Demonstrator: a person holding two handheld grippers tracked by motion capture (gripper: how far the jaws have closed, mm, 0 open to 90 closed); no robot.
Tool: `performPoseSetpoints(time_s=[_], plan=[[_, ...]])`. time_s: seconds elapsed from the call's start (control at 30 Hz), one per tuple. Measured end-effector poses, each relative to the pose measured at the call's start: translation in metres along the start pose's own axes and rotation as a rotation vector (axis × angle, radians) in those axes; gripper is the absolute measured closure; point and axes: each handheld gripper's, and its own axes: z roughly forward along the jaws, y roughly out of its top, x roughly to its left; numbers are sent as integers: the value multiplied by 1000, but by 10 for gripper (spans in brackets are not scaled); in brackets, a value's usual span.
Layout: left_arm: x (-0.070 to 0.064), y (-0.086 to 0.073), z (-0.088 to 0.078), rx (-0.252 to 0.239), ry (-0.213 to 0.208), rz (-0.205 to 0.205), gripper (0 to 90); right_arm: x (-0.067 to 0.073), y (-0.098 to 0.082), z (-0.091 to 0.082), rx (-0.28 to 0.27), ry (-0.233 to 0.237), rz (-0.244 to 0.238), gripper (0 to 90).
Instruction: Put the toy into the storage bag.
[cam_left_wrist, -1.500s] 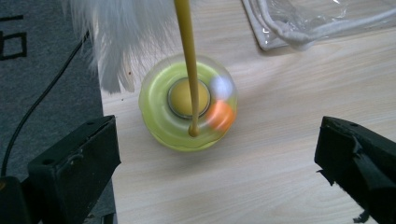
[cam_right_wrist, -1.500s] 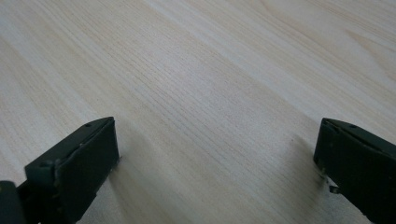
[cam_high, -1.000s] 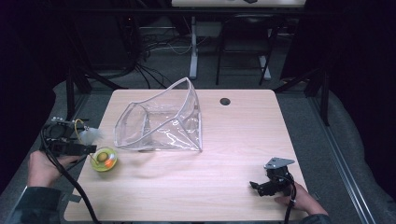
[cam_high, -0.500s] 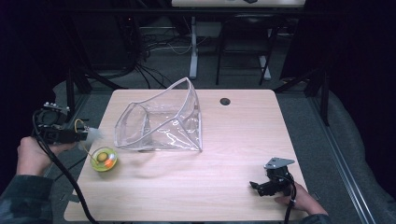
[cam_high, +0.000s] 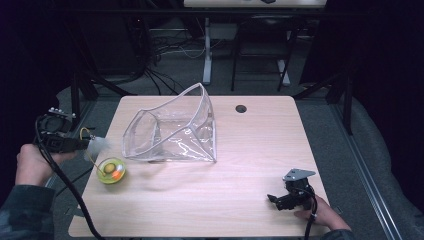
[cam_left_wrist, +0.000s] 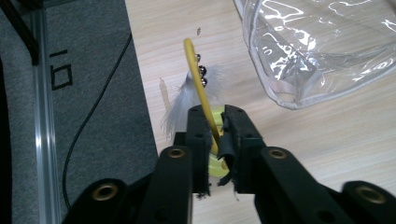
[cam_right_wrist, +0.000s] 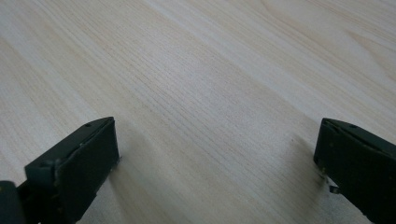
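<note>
— Far left, off the table edge?
— Left gripper (cam_high: 80, 145), held in a hand (cam_high: 31, 162) above the floor just beside the wooden table (cam_high: 250, 210). Jaws pinched tight on a yellow wand (cam_left_wrist: 201, 95), seen clearly in the left gripper view; white feather (cam_left_wrist: 180, 106) and small dark beads (cam_left_wrist: 201, 74) hanging at the wand's far end.
— Below that wand?
— Round yellow-green toy base (cam_high: 111, 170) with an orange spot, sitting on the table near its left edge, just beside the gripper tip. Whether lifted or resting, cannot tell.
— Toward the middle?
— Clear plastic pouch (cam_high: 172, 131), white-trimmed, mouth gaping toward the left, standing on the tabletop. Near the toy base but apart from it.
— Farther back?
— Small dark round hole (cam_high: 241, 108) in the tabletop, near the far edge, right of the pouch.
— And at the right?
— Right gripper (cam_high: 276, 200), low over the front right corner, gripped by the other hand (cam_high: 322, 215). Jaws spread wide with bare wood between them, nothing held; well apart from the pouch.
</note>
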Motion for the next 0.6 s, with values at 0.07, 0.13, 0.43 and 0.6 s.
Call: performPoseSetpoints(time_s=[0.07, 0.13, 0.43, 0.6], plan=[[0, 0, -1, -5, 4, -1, 872, 0, 0, 0, 0, 0, 0, 0], [0, 0, -1, -5, 14, 1, 880, 0, 0, 0, 0, 0, 0, 0], [-1, 1, -3, -8, 17, 15, 884, 0, 0, 0, 0, 0, 0, 0], [-1, 2, -5, -4, 13, 30, 884, 0, 0, 0, 1, 0, 0, 0]])
